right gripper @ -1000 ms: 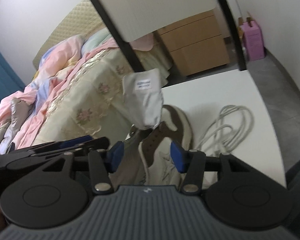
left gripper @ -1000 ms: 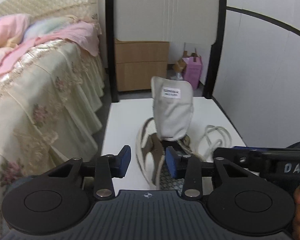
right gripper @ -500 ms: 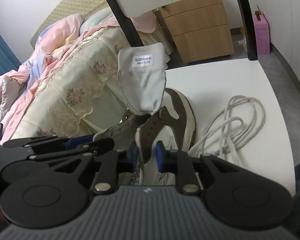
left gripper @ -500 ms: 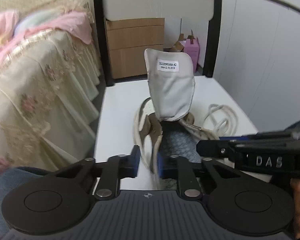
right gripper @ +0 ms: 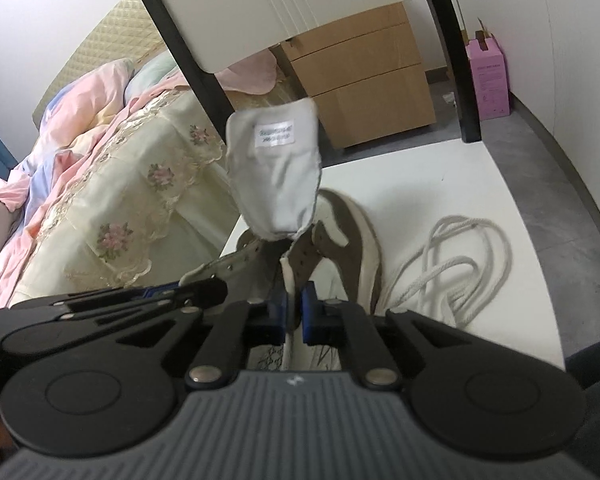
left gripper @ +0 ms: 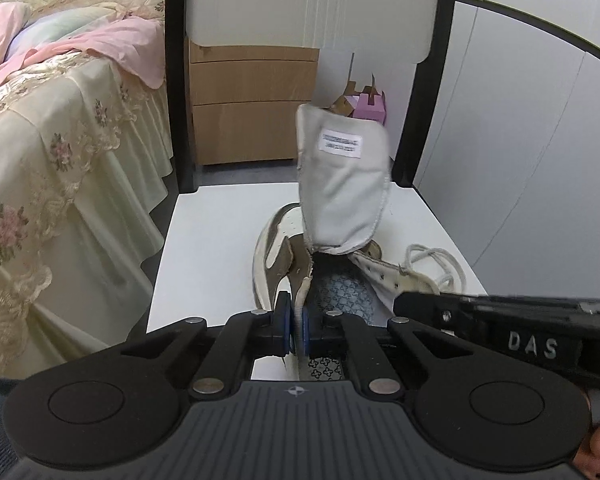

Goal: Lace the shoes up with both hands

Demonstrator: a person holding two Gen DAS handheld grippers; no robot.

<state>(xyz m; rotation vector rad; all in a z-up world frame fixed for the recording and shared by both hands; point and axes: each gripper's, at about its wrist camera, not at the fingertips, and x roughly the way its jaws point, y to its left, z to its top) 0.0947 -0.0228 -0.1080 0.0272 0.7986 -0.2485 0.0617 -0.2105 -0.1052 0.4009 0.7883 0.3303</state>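
At frame centre, we grip an unlaced shoe (left gripper: 284, 248) by both flaps.
Left gripper (left gripper: 295, 330) clamps one flap; right gripper (right gripper: 293, 316) is closing on the other; lace (right gripper: 456, 256) lies loose, lower right, eyelets empty.

Black left gripper (left gripper: 295, 328) and right gripper (right gripper: 293, 312), blue-padded, silver-riveted, lettered "DAS".

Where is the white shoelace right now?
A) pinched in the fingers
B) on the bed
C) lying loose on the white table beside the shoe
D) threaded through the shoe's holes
C: the white shoelace lies in loose loops on the white table beside the sneaker, whose eyelets are bare, and neither gripper's fingers hold it.
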